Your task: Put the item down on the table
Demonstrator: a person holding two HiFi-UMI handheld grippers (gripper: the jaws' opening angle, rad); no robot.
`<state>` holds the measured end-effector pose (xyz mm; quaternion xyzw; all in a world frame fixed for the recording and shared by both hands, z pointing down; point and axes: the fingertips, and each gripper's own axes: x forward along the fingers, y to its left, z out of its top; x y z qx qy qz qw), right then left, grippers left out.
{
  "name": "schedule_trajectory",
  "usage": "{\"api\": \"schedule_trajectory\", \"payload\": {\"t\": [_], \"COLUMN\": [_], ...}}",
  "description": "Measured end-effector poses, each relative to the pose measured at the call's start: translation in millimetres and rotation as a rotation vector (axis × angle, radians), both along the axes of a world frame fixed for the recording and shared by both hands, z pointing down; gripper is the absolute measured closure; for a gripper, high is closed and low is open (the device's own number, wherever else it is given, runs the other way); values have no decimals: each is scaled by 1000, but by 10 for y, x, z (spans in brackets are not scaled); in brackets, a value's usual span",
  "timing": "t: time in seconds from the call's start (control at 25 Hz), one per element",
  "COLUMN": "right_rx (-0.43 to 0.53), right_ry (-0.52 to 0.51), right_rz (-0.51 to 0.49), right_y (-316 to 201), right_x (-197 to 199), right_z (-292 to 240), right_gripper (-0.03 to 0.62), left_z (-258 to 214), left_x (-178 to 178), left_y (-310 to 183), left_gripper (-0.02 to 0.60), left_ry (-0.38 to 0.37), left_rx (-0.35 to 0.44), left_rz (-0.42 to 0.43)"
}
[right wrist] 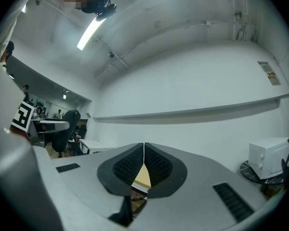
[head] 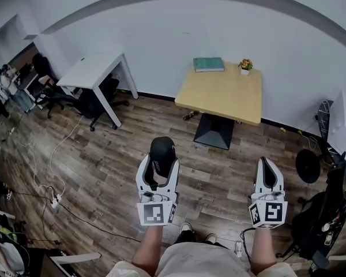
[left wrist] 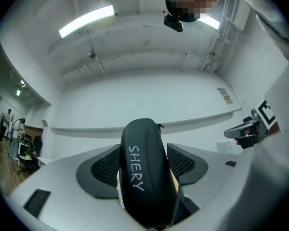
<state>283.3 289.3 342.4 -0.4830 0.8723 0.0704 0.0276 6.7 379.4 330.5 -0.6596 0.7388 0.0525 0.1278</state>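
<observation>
Wood-plank floor (head: pixel 104 166) fills most of my head view, with a light wooden table (head: pixel 225 94) against the white wall ahead and well apart from both grippers. A green book (head: pixel 209 64) lies at its far edge and a small white pot (head: pixel 245 67) holding orange and yellow flowers stands near the book. A white desk (head: pixel 92 71) with dark office chairs is off to the left, and cables trail across the floor. The left gripper (head: pixel 159 169) is clenched on a black case (head: pixel 162 153), held over the floor short of the table. From the head view I see only the case's rounded dark top poking out past the fingers. The left gripper view gives me more: the case (left wrist: pixel 144 172) stands on end between the ribbed pads (left wrist: pixel 106 165), with "SHERY" handwritten down its face and a zip pull near the top. It is zipped up, so I can't tell what is inside, and its lower end is cut off by the frame. That view also catches the right gripper's marker cube (left wrist: pixel 265 114) at the edge. The right gripper (head: pixel 267 169) is over bare floor. In its own view the pads (right wrist: pixel 130 165) are pressed together with nothing between them, and only a sliver of the tabletop (right wrist: pixel 142 177) shows below them. A white boxy thing (right wrist: pixel 267 155) at the right edge is too distorted to identify.
</observation>
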Motion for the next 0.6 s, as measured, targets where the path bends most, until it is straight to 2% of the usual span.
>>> {"api": "schedule_trajectory", "payload": {"t": [0.36, 0.6], "right_rx": [20, 10], "right_ry": [38, 35], "right_rz": [-4, 14], "right_y": [-48, -58], "right_x": [-676, -975], "right_z": [-55, -11], "right_gripper": [574, 576], "left_z": [29, 63], "left_x": [-626, -933], "left_y": [-88, -104], "left_gripper": [279, 279], "left_ry": [16, 18], "left_rx": [6, -1], "left_rz": [21, 36]}}
